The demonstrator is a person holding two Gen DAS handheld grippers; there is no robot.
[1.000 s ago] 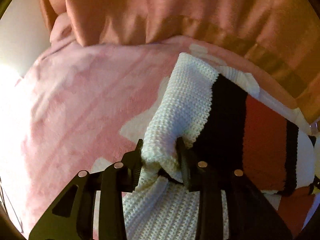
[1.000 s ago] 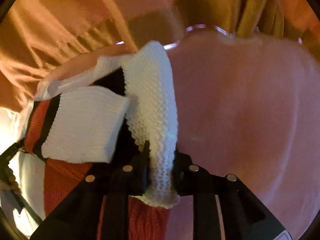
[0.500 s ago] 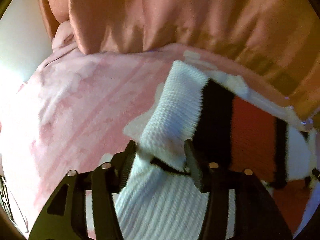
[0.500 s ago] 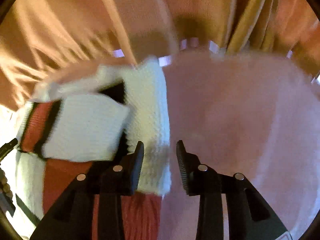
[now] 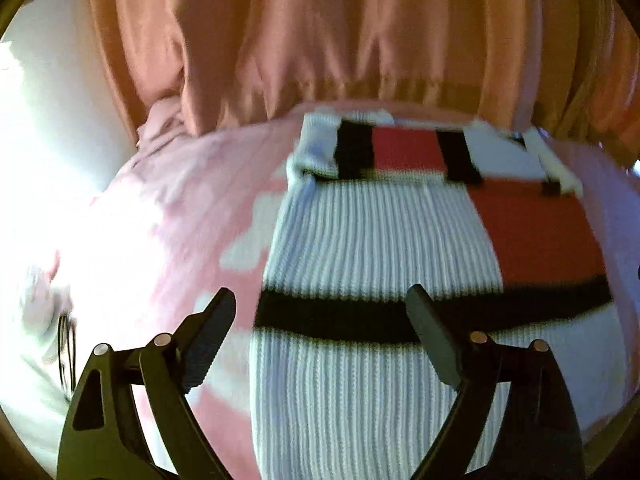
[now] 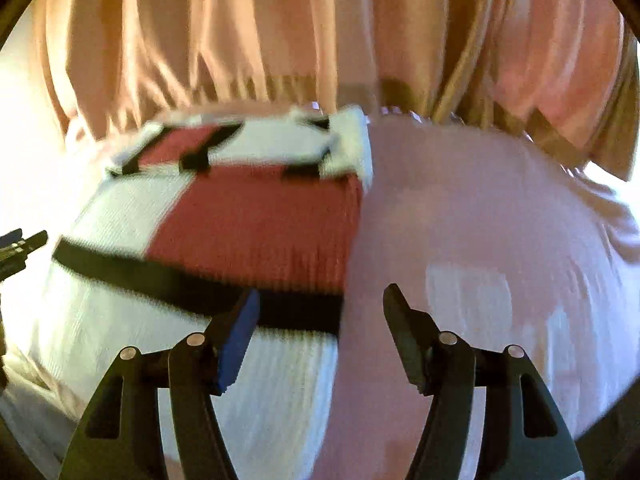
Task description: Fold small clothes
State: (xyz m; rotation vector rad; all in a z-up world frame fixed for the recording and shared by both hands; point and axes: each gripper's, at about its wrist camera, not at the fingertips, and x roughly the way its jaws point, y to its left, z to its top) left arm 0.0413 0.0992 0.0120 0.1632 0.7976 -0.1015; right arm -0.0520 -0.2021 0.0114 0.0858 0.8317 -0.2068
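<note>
A knitted sweater (image 5: 380, 240) in white, red and black blocks lies flat on a pink blanket (image 5: 168, 220). Its sleeves are folded across its far end (image 5: 400, 152). My left gripper (image 5: 320, 308) hovers over the sweater's near left edge, jaws opening, nothing between them. In the right wrist view the same sweater (image 6: 248, 220) fills the left half. My right gripper (image 6: 320, 304) hangs over its right edge above the black stripe, jaws opening and empty. The left gripper's tip (image 6: 20, 244) shows at that view's left border.
An orange curtain (image 5: 340, 40) hangs along the far side of the bed, close behind the sweater. The pink blanket (image 6: 500, 240) stretches bare to the right of the sweater. Bright light washes out the left side.
Both grippers have let go of the white sleeves, opened, and pulled back toward the near end of the sweater. The sleeves now lie folded across the far end.
</note>
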